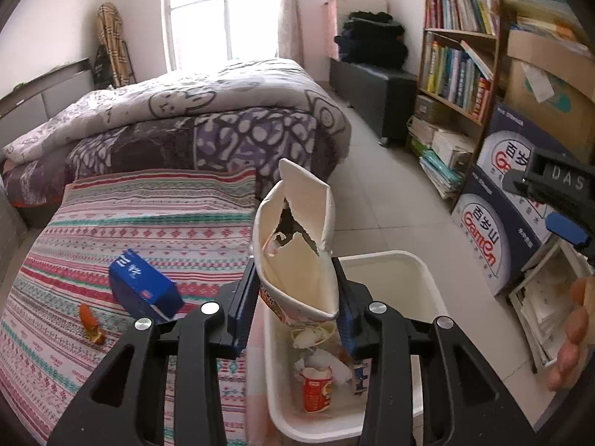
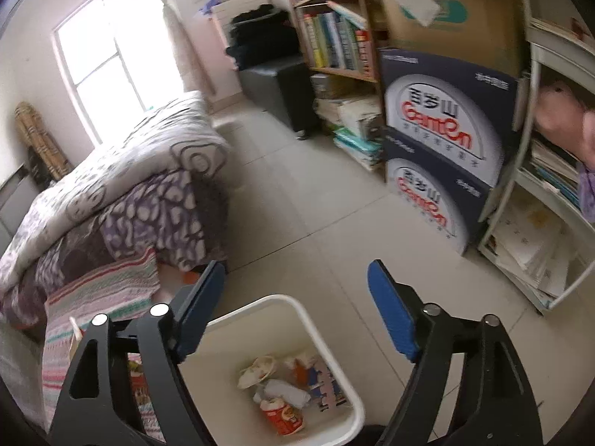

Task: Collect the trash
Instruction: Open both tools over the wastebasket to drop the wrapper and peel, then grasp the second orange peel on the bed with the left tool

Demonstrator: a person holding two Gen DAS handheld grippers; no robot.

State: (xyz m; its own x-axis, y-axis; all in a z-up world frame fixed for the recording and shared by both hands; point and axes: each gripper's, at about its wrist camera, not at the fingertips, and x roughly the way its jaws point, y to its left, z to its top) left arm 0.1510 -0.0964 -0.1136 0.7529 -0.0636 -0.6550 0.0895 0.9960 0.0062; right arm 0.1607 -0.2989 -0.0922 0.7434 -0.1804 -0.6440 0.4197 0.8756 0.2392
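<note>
My left gripper (image 1: 297, 290) is shut on a crushed, torn white paper cup (image 1: 297, 245) and holds it above the left rim of a white trash bin (image 1: 420, 271). The bin holds crumpled paper and a red cup (image 1: 316, 390). A blue box (image 1: 143, 286) and an orange scrap (image 1: 91, 323) lie on the striped bedspread (image 1: 148, 219) to the left. My right gripper (image 2: 297, 301) is open and empty above the same bin (image 2: 297, 308), whose trash (image 2: 282, 394) shows below. The right gripper also shows in the left wrist view (image 1: 557, 200), at the right edge.
A bed with a patterned quilt (image 1: 186, 111) fills the left. A bookshelf (image 1: 457, 55), stacked dark water cartons (image 2: 438, 141) and piles of books (image 1: 438, 160) line the right wall. Tiled floor (image 2: 305, 193) runs between.
</note>
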